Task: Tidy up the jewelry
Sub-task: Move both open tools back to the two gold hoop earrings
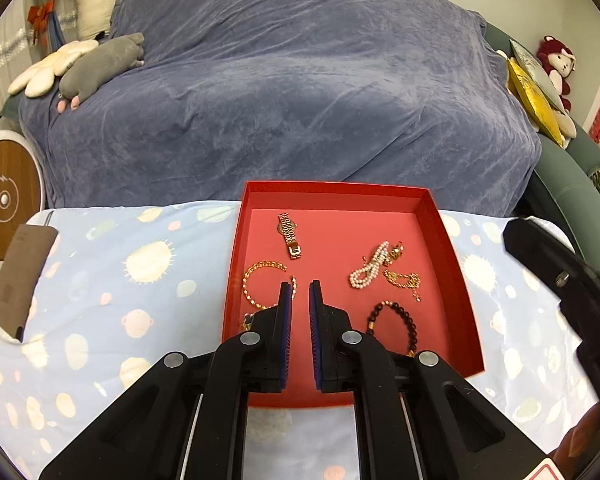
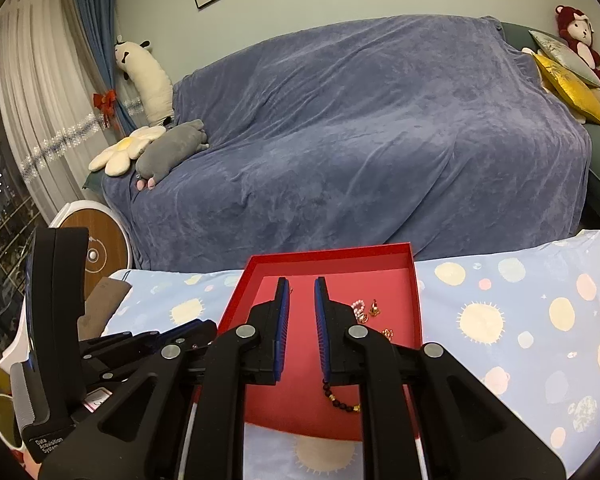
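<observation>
- Left gripper (image 1: pixel 299 286) hovers over the red tray (image 1: pixel 458 280), jaws slightly apart, holding nothing.
- Right gripper (image 2: pixel 301 282), jaws likewise apart, empty.
- Dark bead bracelet (image 1: pixel 400 316) at 3 o'clock of the left gripper's tips.
- Pearl strand (image 1: pixel 370 266) at 1 o'clock.
- Gold watch (image 1: pixel 289 234) at 12 o'clock.

Only legible text: white "Data Acquisition System" print, last word cut off, on the black device body (image 2: pixel 48 446) low and far left of the right gripper's fingers; lightning-bolt icon on the round wooden disc (image 1: pixel 5 196) far left of the left fingers.
</observation>
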